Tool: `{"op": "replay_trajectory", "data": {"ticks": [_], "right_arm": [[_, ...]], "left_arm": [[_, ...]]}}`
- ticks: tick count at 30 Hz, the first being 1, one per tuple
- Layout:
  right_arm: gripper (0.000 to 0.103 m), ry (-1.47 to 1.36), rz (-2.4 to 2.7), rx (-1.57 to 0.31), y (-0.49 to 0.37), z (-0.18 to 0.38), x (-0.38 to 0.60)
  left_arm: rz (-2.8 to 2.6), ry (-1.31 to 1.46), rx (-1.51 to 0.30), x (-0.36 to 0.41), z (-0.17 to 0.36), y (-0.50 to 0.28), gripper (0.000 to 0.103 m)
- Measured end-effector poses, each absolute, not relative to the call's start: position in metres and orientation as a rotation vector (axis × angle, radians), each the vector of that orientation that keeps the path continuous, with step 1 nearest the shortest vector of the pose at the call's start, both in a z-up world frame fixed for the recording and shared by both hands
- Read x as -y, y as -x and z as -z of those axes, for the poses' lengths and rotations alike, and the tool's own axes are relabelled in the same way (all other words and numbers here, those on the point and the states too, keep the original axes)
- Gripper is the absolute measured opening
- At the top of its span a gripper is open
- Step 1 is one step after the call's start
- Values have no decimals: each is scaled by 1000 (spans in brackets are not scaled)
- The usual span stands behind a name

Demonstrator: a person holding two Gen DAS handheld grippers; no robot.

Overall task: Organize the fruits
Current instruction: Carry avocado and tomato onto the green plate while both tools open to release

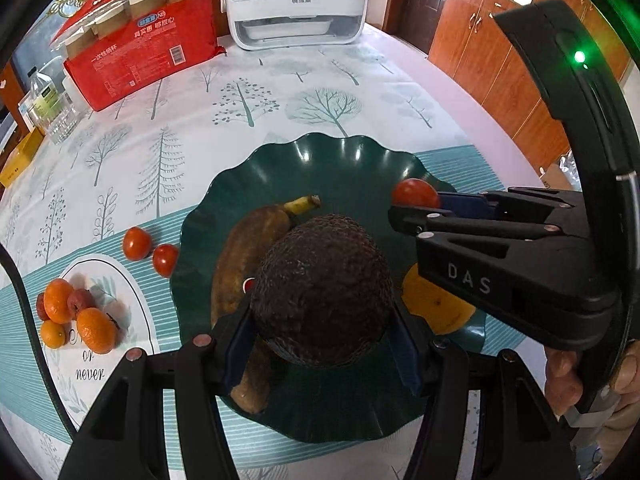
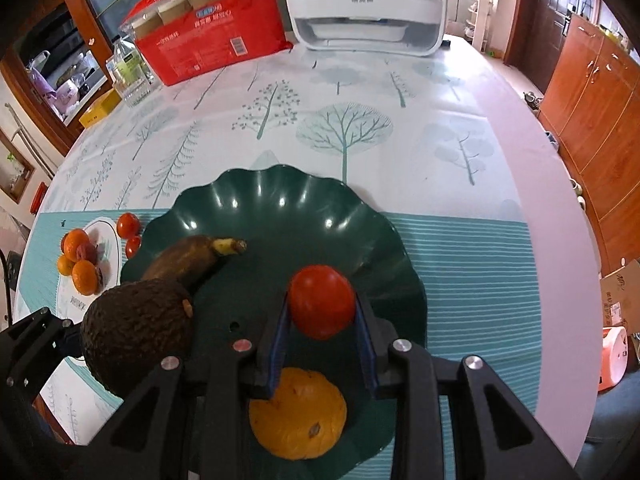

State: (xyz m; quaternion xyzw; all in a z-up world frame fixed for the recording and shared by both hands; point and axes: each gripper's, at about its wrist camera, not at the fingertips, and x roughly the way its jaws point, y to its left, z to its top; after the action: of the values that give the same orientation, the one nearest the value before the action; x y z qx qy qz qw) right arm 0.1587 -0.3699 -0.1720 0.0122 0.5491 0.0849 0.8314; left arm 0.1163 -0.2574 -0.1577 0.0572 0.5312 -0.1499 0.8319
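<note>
L gripper (image 1: 324, 344) was clamped on avocado (image 1: 324, 288), R gripper (image 2: 322, 328) clamped on tomato (image 2: 322, 306), both over green plate (image 2: 280, 200). Orange (image 2: 298, 412) near plate's front rim, banana (image 2: 188, 258) by left rim. Beyond: loose tomatoes (image 1: 150, 252), tangerines (image 1: 76, 316) on tablecloth (image 2: 400, 128).

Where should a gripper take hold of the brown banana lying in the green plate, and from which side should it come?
Probably at the stem half of the banana, which lies bare; the other end is hidden behind the avocado held in the left gripper. Come from above, with the fingers across its narrow width, because it lies flat on the green plate.
</note>
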Motion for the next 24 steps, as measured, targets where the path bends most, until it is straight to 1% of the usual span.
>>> {"op": "replay_trajectory", "data": {"ticks": [7,14,15,16,17,18,19,24], "right_arm": [[32,-14,-203,-1196,-161,184,367],[34,-8,-221,-1206,-160,188,363],[36,-10,-225,-1204,-160,188,363],[38,-14,-232,-1201,-159,187,362],[44,-16,-237,-1199,-159,186,362],[49,-16,-239,-1196,-158,185,361],[50,-15,-238,-1192,-158,184,361],[55,-25,-235,-1178,-156,179,361]], "left_arm": [[298,-126,-1163,257,171,-119,59],[300,-147,-1158,258,171,-118,61],[299,-145,-1149,258,168,-117,63],[300,-144,-1140,257,166,-117,69],[297,-143,-1125,256,163,-116,78],[294,-142,-1113,255,160,-115,81],[291,-145,-1102,255,156,-115,84],[280,-143,-1100,251,151,-114,85]]}}
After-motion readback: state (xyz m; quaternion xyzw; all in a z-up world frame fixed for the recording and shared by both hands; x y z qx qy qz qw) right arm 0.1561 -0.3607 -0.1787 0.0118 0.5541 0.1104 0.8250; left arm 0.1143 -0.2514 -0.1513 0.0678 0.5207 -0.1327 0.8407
